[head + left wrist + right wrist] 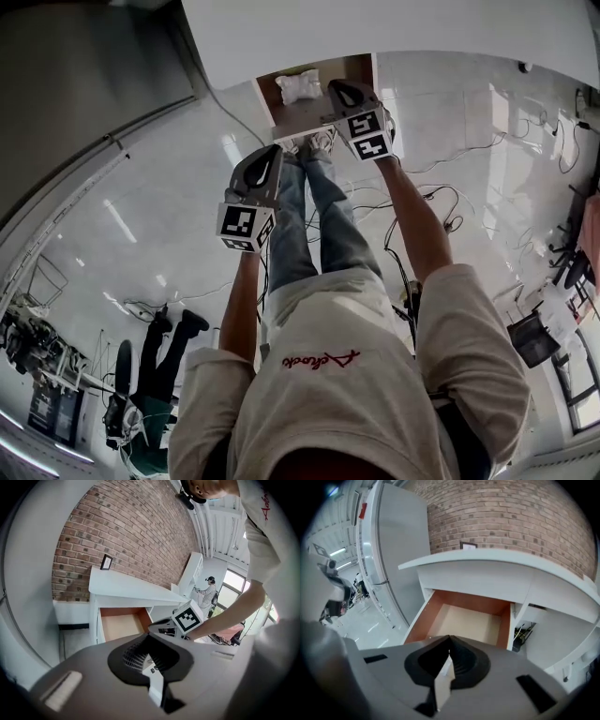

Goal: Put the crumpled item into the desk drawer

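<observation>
In the open desk drawer (pixel 266 94), near its back corner, the crumpled item (pixel 298 86) lies as a small white lump on the pale bottom board. From the head view it touches no gripper, so I judge that the putting-in itself is done and only the closing of the drawer is left.

The right gripper (pixel 343 95) is held just over the front edge of the drawer, beside the item but apart from it. In the right gripper view its jaws are pressed together with nothing between them, and behind the right gripper (pixel 450 640) only the bare part of the drawer (pixel 464 620) shows. The item itself is hidden there under the gripper's own body. This low place at the front edge would suit a push on the drawer front, I think.

The left gripper (pixel 268 165) hangs further back, over the person's legs and well apart from the drawer, probably to leave room for the other one. Its jaws are also together and empty, as the left gripper view shows at the left gripper (pixel 149 637).

The drawer is pulled far out under the white desk top (pixel 487 559), so its whole inside is reachable from above.
</observation>
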A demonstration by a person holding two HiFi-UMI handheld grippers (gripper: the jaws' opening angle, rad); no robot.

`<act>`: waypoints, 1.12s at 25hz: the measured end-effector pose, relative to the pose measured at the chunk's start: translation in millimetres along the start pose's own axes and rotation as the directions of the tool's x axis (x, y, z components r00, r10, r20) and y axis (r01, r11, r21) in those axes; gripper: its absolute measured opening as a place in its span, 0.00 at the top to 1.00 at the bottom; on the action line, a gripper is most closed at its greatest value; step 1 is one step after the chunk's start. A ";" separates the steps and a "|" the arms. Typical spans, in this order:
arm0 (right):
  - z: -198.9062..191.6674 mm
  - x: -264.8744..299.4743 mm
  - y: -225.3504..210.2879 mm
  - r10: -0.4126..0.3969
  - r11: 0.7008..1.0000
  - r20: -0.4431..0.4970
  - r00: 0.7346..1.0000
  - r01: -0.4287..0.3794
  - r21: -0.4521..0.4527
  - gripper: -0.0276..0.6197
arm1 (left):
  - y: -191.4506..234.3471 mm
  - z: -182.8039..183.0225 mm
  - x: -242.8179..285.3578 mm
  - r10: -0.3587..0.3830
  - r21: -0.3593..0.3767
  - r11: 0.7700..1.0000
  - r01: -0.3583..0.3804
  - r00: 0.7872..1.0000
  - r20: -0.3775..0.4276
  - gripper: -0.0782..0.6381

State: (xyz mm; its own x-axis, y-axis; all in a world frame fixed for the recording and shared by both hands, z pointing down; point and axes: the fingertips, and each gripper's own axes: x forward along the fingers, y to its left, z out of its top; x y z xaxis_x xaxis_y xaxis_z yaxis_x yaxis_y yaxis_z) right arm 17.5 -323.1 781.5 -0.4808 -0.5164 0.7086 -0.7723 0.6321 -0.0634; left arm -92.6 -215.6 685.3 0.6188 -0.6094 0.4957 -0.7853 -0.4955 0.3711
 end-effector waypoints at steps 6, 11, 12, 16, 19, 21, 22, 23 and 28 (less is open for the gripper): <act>29.5 -61.0 -1.0 -0.076 0.996 0.126 0.989 0.069 0.060 0.94 | -13.9 19.2 -2.8 -0.021 0.042 0.999 0.021 1.000 0.014 0.88; 48.9 -116.7 1.4 -0.132 0.989 0.208 0.969 0.116 0.088 0.94 | -19.3 40.7 -5.9 -0.027 0.076 0.997 0.024 0.999 0.037 0.88; 51.8 -127.2 2.0 -0.143 0.988 0.219 0.965 0.125 0.093 0.94 | -20.6 45.9 -7.1 -0.028 0.082 0.996 0.024 0.999 0.042 0.88; 58.3 -165.5 1.5 -0.178 0.982 0.241 0.954 0.157 0.104 0.94 | -29.3 67.7 -12.0 -0.023 0.106 0.994 0.017 0.998 0.062 0.88; 67.4 -189.0 -3.9 -0.200 0.978 0.265 0.943 0.176 0.110 0.94 | -36.2 91.0 -13.8 -0.022 0.140 0.990 0.009 0.996 0.085 0.88; 75.9 -202.1 -7.9 -0.211 0.976 0.281 0.936 0.187 0.111 0.94 | -39.8 108.3 -15.1 -0.022 0.165 0.986 0.005 0.994 0.105 0.88; 80.7 -207.8 -9.6 -0.216 0.975 0.289 0.933 0.192 0.111 0.94 | -40.7 116.9 -16.2 -0.022 0.174 0.985 0.001 0.993 0.115 0.88; 86.1 -212.9 -11.1 -0.221 0.974 0.298 0.929 0.196 0.112 0.94 | -41.1 125.5 -17.6 -0.020 0.182 0.983 -0.004 0.992 0.126 0.88; 120.4 -237.5 -18.0 -0.239 0.971 0.359 0.902 0.217 0.102 0.94 | -44.2 167.6 -31.6 0.003 0.211 0.976 -0.045 0.981 0.193 0.88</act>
State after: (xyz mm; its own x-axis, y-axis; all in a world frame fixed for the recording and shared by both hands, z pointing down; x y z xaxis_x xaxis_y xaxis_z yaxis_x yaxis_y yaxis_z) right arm 95.6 -281.4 529.7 -0.3983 -0.8246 0.4018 -0.8963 0.4429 0.0204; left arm -74.2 -278.3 521.6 0.6083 -0.7191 0.3361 -0.7905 -0.5871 0.1745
